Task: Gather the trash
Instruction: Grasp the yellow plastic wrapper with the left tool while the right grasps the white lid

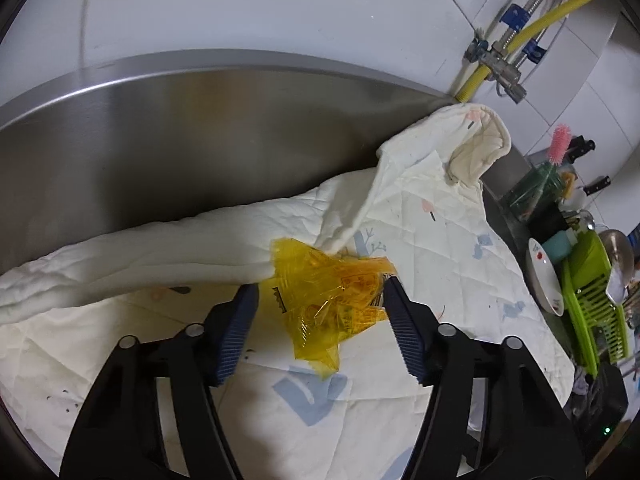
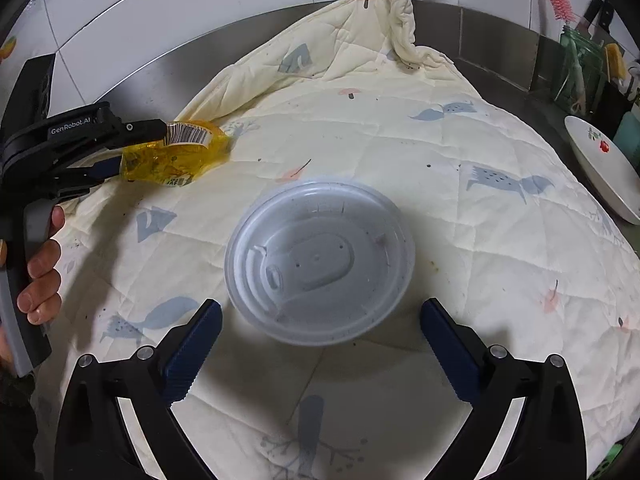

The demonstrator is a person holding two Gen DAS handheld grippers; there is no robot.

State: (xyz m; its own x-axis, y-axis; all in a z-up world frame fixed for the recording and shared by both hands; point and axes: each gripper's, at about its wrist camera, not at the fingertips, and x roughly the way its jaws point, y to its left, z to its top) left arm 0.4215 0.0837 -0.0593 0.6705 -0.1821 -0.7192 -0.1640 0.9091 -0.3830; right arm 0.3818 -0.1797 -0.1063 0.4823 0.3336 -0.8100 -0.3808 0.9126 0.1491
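Yellow wrapper (image 1: 320, 292) between left gripper (image 1: 320, 292) fingers | right gripper (image 2: 320, 312) spread above lid (image 2: 320, 260)

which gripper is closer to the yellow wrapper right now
Left. The left gripper has its open fingers on either side of the yellow wrapper on the quilt. The right gripper is off to the side, open in front of the plastic lid.

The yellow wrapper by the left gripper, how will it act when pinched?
The yellow wrapper is thin, crinkled film, so it probably crumples flat and weighs almost nothing. Loose flaps hang out, so parts may flop or slip from the left gripper. The soft quilt beneath could bunch too.
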